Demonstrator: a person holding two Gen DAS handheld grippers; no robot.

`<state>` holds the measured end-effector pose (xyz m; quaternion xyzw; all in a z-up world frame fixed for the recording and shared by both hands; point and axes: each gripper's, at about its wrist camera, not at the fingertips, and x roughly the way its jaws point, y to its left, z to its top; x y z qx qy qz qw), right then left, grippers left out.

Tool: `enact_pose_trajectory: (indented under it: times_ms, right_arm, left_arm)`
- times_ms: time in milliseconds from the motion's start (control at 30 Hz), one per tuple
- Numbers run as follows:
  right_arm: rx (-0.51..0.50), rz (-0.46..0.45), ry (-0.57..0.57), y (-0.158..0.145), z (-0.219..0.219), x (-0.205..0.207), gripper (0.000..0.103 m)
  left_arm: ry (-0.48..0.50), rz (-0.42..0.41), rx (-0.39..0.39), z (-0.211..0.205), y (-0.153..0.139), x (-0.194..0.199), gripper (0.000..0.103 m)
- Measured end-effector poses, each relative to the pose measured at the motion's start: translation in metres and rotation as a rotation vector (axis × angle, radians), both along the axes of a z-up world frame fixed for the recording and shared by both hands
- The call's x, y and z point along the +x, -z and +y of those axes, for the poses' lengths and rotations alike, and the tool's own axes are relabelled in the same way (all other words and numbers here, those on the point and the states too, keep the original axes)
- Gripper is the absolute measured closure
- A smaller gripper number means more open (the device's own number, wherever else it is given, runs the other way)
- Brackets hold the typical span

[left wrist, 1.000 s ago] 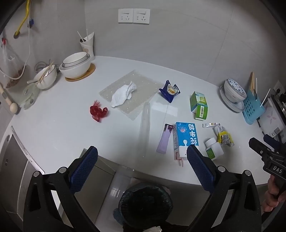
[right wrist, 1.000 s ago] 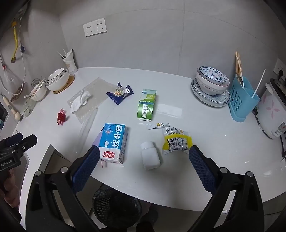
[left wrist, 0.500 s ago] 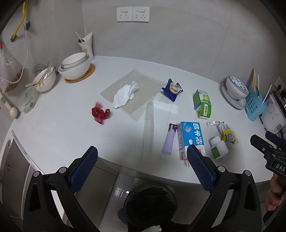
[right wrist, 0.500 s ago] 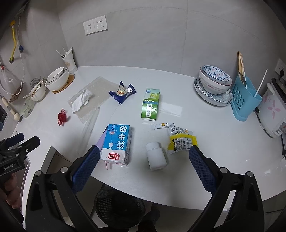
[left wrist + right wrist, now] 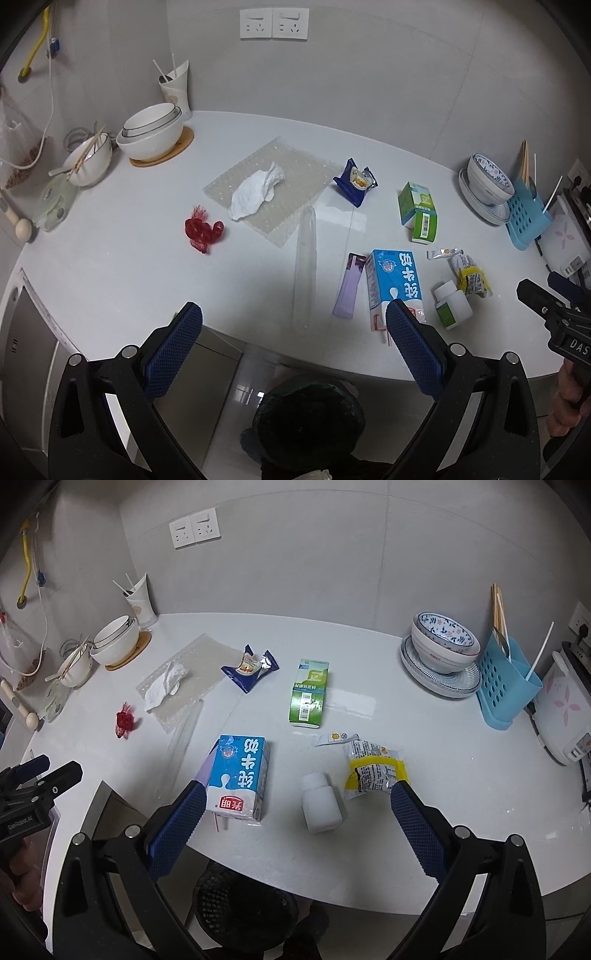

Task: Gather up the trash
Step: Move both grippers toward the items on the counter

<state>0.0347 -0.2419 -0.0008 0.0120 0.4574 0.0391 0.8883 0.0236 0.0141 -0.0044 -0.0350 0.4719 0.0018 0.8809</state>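
Trash lies on the white counter [image 5: 110,280]: a blue milk carton [image 5: 393,282] [image 5: 240,775], a white pill bottle [image 5: 319,806], a yellow snack wrapper [image 5: 373,770], a green box [image 5: 309,692], a blue snack bag [image 5: 251,666], a purple packet [image 5: 351,284], a crumpled tissue [image 5: 255,190] on bubble wrap, a red net [image 5: 201,230] and a clear tube [image 5: 306,266]. My left gripper [image 5: 293,345] is open and empty above the counter's front edge. My right gripper [image 5: 295,819] is open and empty, with the carton and bottle between its fingers' line. A black-lined bin [image 5: 308,424] stands below.
Stacked white bowls [image 5: 151,133] and a paper cup [image 5: 177,90] sit at the back left. A patterned bowl on plates [image 5: 443,646], a blue utensil caddy [image 5: 508,686] and a white appliance [image 5: 565,709] stand at the right. A steel cabinet [image 5: 29,350] is at the lower left.
Both grippers have drifted slightly; the counter items have shifted a little right in both views. Both stay open and empty. Nothing on the counter has moved.
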Motion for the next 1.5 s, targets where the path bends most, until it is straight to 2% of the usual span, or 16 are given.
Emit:
enact_pose_trajectory:
  times_ms: [833,1500]
  right_arm:
    - [0.009,-0.016,0.013,-0.002,-0.004,-0.014,0.007]
    - [0.009,-0.006,0.027,0.001,-0.008,-0.008,0.007]
  left_arm:
    - [-0.005,-0.01,0.016,-0.004,-0.001,-0.006,0.006]
    - [0.021,0.006,0.015,-0.011,0.006,0.004,0.007]
